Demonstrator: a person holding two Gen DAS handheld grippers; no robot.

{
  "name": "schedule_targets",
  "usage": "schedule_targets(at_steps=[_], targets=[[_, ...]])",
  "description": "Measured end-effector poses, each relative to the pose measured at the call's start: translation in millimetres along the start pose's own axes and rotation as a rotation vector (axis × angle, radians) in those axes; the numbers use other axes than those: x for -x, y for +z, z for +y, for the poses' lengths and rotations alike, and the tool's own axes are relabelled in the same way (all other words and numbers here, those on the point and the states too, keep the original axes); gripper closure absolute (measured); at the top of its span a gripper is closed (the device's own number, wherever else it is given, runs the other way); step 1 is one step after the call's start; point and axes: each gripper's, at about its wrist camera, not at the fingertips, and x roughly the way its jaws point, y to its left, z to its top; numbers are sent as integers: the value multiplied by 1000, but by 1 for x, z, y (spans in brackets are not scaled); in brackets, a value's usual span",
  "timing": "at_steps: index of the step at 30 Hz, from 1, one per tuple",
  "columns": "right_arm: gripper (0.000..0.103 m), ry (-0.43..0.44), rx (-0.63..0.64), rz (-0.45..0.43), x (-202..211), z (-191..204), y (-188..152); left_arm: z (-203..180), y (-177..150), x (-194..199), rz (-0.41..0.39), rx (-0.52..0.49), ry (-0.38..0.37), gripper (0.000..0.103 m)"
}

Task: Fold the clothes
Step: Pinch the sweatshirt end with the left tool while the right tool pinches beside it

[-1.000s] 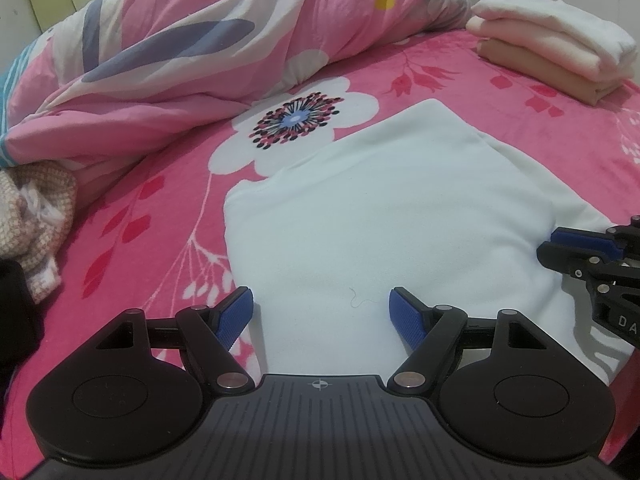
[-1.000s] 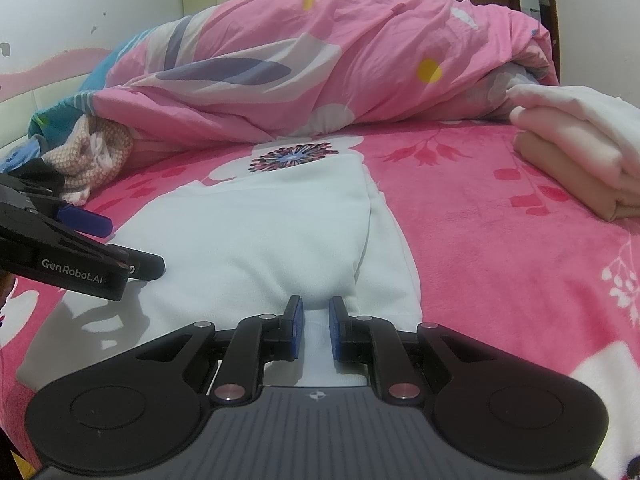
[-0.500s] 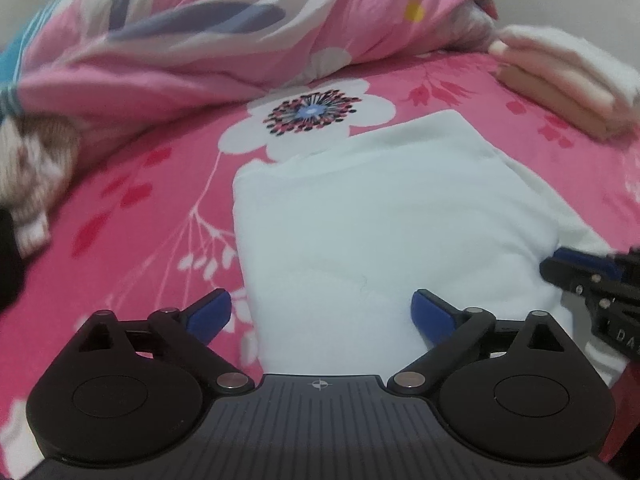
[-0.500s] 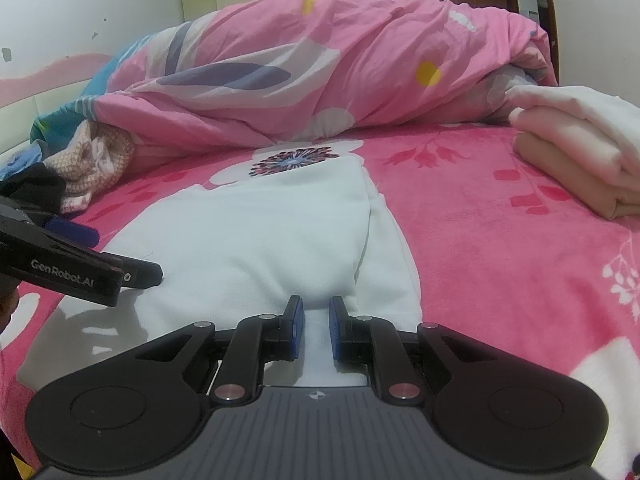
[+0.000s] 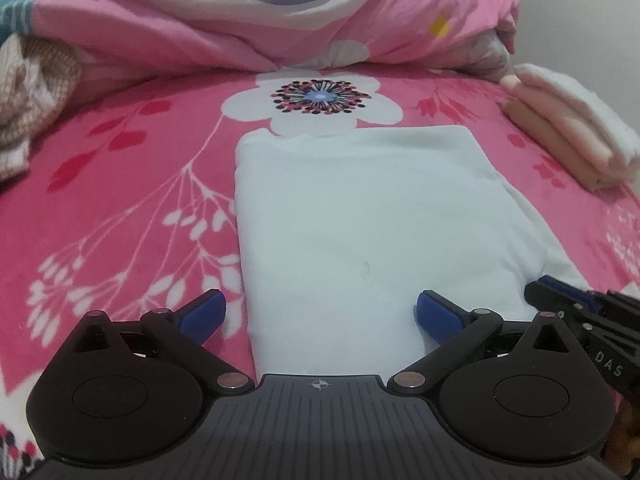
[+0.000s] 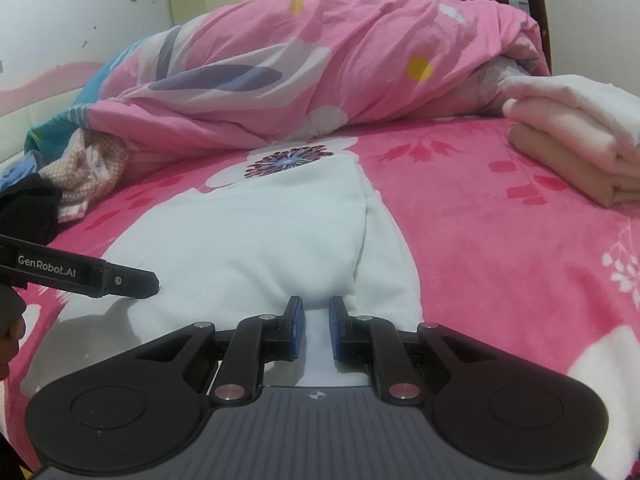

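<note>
A white garment [image 5: 360, 220], folded into a rectangle, lies flat on the pink flowered bed cover [image 5: 120, 184]. My left gripper [image 5: 320, 312] hovers over its near left corner. Its jaws are opening wide, one blue pad off the cloth's left edge, the other above the cloth, neither pressing on it. In the right wrist view the same garment [image 6: 260, 240] stretches ahead, with the left gripper's finger [image 6: 120, 280] at its left side. My right gripper [image 6: 316, 326] is shut on a pinch of the garment's near edge, and shows as well at the right of the left wrist view [image 5: 568, 304].
A folded stack of cream and white clothes [image 5: 568, 136] sits at the right of the bed. A bunched pink duvet [image 6: 320, 60] fills the back. A checked knit garment [image 6: 88, 168] and a black one [image 6: 28, 208] lie at the left.
The left gripper's jaws have spread much wider, and it has rolled and shifted along the garment's near edge toward the left corner. The right gripper has kept still with its grip.
</note>
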Motion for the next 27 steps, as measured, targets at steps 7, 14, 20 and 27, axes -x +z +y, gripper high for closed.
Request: schedule_targets(at_steps=[7,14,20,27], targets=[[89,7,-17,9,0,-2,1,12,-2,3,6,48,-50,0],[80,63,-70,62,4,-9,9,20,-1,7,33,60,-86,0],[40,173,-112,122,20,-21,28,29,1,17,-2,45,-138,0],[32,279,-342,121,-2,-84,52,37,14,9,13,62,-206,5]])
